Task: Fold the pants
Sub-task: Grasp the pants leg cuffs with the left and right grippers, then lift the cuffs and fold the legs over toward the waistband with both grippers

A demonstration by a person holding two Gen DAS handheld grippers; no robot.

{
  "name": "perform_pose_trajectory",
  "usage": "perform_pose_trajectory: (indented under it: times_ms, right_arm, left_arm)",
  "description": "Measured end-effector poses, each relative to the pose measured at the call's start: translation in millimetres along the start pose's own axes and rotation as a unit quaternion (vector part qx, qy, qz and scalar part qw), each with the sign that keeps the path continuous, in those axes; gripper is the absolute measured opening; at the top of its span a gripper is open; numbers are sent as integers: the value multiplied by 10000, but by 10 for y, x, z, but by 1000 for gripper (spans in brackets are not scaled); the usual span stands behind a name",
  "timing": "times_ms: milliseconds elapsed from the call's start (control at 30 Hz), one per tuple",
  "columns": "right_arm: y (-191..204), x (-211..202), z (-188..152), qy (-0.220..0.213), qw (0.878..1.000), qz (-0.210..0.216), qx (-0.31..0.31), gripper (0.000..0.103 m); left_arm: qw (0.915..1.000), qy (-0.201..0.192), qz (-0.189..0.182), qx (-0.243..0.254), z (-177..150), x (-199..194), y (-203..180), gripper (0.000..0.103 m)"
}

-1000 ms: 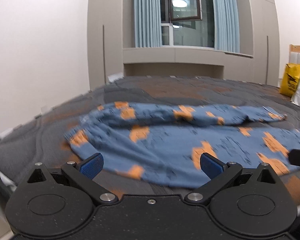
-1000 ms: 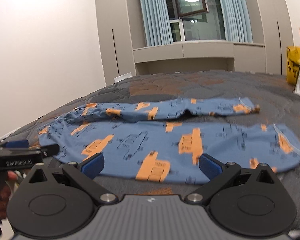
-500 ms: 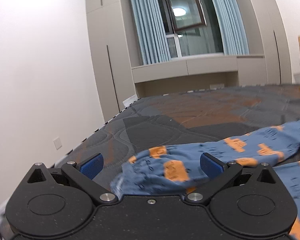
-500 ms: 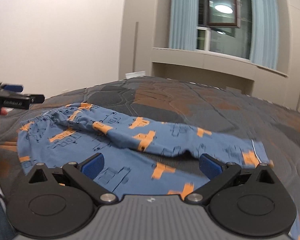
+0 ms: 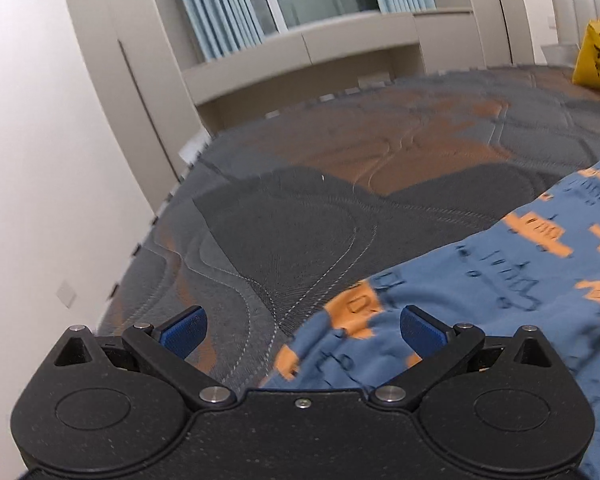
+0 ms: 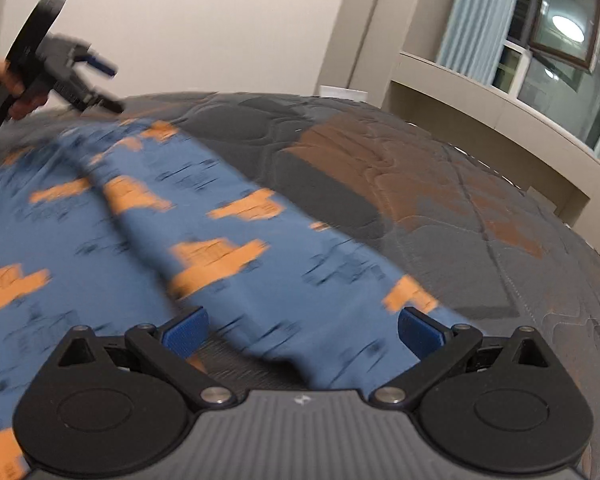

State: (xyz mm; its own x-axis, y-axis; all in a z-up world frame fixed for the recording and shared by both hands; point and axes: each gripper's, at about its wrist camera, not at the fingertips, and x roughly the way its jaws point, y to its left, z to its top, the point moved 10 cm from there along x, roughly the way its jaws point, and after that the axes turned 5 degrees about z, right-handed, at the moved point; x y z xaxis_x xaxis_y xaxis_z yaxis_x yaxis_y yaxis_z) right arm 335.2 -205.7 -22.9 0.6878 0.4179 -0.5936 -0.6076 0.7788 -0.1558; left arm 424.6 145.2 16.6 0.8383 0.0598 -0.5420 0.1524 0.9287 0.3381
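Observation:
Blue pants with orange prints (image 5: 480,280) lie spread on the quilted bed. In the left wrist view my left gripper (image 5: 303,330) is open and empty, low over the waistband corner, which sits between its blue pads. In the right wrist view the pants (image 6: 204,240) run from the left toward the near right, and my right gripper (image 6: 302,334) is open and empty just above the far leg near its end. The left gripper (image 6: 96,80) also shows there at the upper left, above the waistband end.
The grey and orange quilted bedspread (image 5: 340,184) stretches to the far wall. A yellow bag (image 5: 598,56) stands at the far right. A white wall (image 5: 40,160) runs close along the bed's left side. Cabinets and a curtained window (image 6: 540,40) are behind.
Both grippers have moved forward over the pants and lowered: the left to the waistband's far corner, the right to the far leg's end. Both stayed open.

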Motion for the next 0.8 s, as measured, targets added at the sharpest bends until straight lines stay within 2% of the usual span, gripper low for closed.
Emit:
perform_pose_trajectory:
  times_ms: [133,233,300,433,467,500,533,567,600,633,667,700,767,800]
  right_arm:
    - [-340,300,249,-195,9978,488,410,103]
    - [-514,667,374,-14,9956,737,580,102]
    - [-583,901,421,208,9936,908,633,94]
    - [-573,1188,437,470,9888,1226,709,77]
    - [-554,1237,432,529,9878,1297,682,70]
    - [-541,1271,428,577,9870,1355,648,67]
    - [-518,1289,430,602,9868,1386,585,62]
    - [-512,1304,433,620,9870,1384,531,53]
    - [-498,1326,462,634,9869,1385,526,46]
    - [-496,1334,477,644,9866,1401,541,29]
    - [-494,1345,489,660,9864,1399,555,19]
    - [-491,1363,497,707,9864,1371,560,17]
    - [-466,1377,512,755,9873,1304,504,4]
    - [-445,1381,530,751,9883,1256,430,4]
  left_arm:
    - [9991,330,-273,-26,-30,417,86,103]
    - [9970,508,-580,-82,-54,593,80,102]
    - [9959,569,-693,-99,-53,658,77,99]
    - [9930,700,-947,-70,-45,723,19,79]
    - [9921,724,-1021,-86,-46,724,-3,66]
    - [9911,763,-1085,-90,-50,728,-30,58]
    - [9901,814,-1137,-86,-62,734,-56,39]
    - [9890,846,-1208,-97,-73,734,-85,29]
    - [9885,831,-1260,-122,-74,725,-103,24]
    - [9885,807,-1273,-141,-67,713,-126,14]
    - [9888,812,-1245,-155,-63,710,-137,9]
    - [9893,842,-1173,-208,-62,714,-138,7]
    - [9900,860,-1065,-339,-45,707,-133,0]
    - [9909,813,-1013,-361,-20,695,-125,0]
